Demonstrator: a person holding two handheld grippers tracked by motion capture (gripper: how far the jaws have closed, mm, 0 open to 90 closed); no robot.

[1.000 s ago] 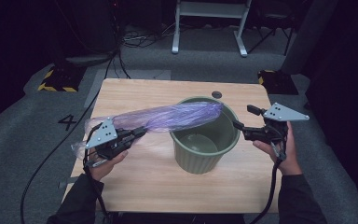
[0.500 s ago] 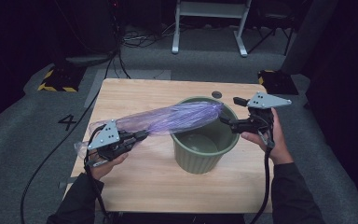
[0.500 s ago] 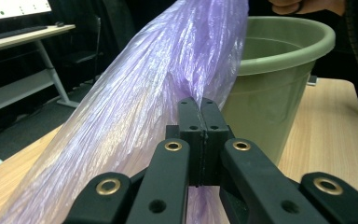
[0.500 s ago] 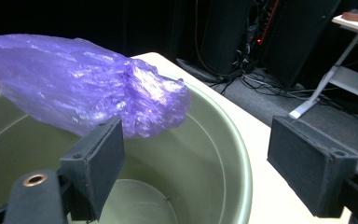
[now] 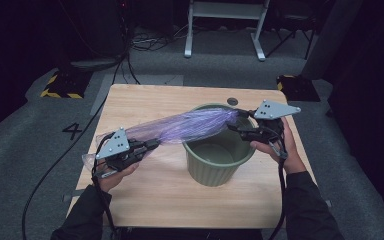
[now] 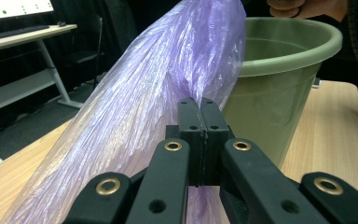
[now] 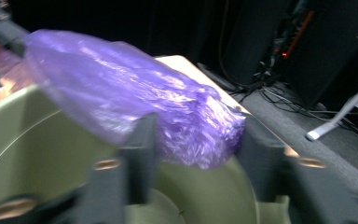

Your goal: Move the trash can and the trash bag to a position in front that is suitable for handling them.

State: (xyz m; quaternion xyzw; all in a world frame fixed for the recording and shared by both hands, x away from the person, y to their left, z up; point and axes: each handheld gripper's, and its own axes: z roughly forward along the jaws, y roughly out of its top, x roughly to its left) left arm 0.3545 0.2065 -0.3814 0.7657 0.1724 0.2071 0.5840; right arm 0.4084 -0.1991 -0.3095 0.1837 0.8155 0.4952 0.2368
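Note:
A long, crumpled purple plastic bag [image 5: 185, 127] stretches from my left gripper [image 5: 152, 145] up over the rim of a green ribbed bin [image 5: 215, 165] on the wooden table [image 5: 155, 200]. In the left gripper view the jaws [image 6: 200, 105] are shut on the bag [image 6: 158, 84], with the bin [image 6: 279, 93] right behind. My right gripper [image 5: 235, 125] sits at the bin's far right rim by the bag's free end. In the right gripper view that bag end [image 7: 121, 88] lies between the jaws [image 7: 198, 135], which have just been closing, above the bin [image 7: 28, 149]. The blurred pads do not clearly press on it.
The table has a round cable hole [image 5: 232, 101] behind the bin. On the grey floor lie black cables [image 5: 130, 65], a yellow-and-black striped block [image 5: 60, 86] at the left and another [image 5: 292, 85] at the right. A white stand [image 5: 225, 30] rises at the back.
My right gripper has moved left from beside the bin to the bag's free end, and its jaws stand narrower. The left gripper and its hold on the bag are unchanged.

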